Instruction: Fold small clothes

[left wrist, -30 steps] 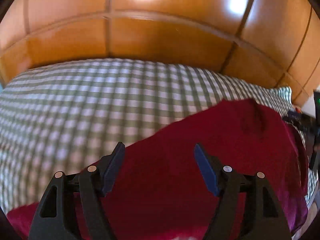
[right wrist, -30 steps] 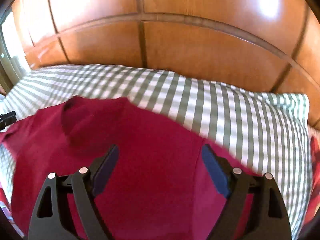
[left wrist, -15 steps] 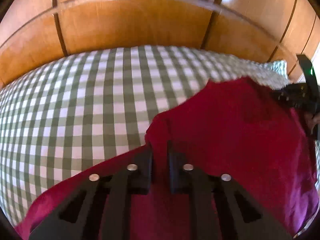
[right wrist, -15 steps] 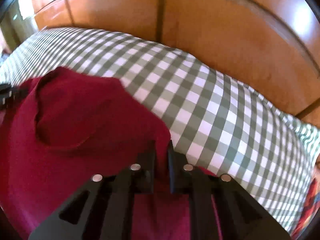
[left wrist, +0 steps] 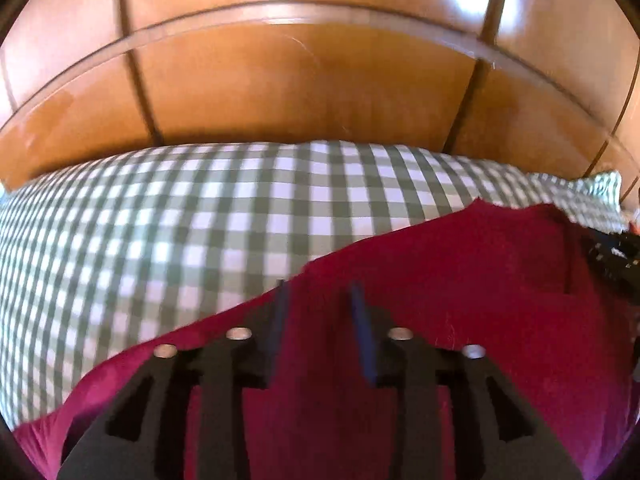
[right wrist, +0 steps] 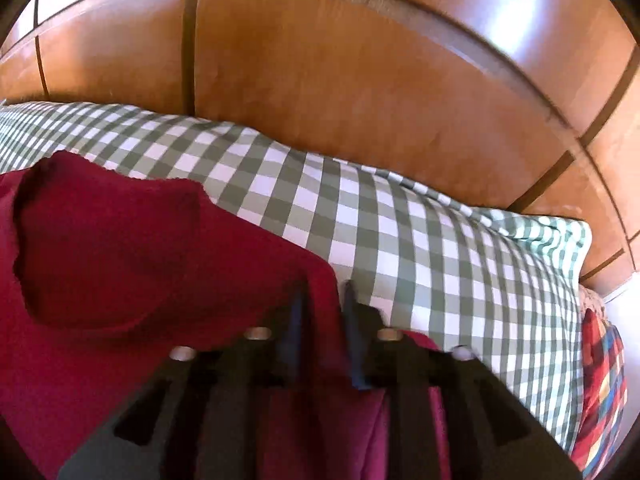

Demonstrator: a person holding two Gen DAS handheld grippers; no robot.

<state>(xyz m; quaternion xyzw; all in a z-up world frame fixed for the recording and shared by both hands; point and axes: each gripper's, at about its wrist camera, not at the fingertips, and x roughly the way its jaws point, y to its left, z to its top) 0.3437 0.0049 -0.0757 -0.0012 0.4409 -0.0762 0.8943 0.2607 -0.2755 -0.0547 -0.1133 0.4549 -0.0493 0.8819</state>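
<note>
A dark red shirt (left wrist: 460, 288) lies on a green-and-white checked bed cover (left wrist: 160, 220). My left gripper (left wrist: 318, 292) sits at the shirt's left shoulder edge, its jaws a narrow gap apart with red cloth between them. In the right wrist view the shirt (right wrist: 120, 248) shows its neck opening at the left. My right gripper (right wrist: 322, 292) is at the shirt's right shoulder edge, jaws also slightly apart with cloth between them. The right gripper's black body shows at the right edge of the left wrist view (left wrist: 612, 256).
A polished wooden headboard (left wrist: 304, 88) rises behind the bed, also in the right wrist view (right wrist: 360, 80). The checked cover (right wrist: 440, 248) ends at a corner on the right. A multicoloured patterned cloth (right wrist: 600, 380) lies beyond that edge.
Both grippers closed on the shirt's shoulder edges half a second ago. Now both jaw pairs have parted a little, and both views have tilted up toward the headboard.
</note>
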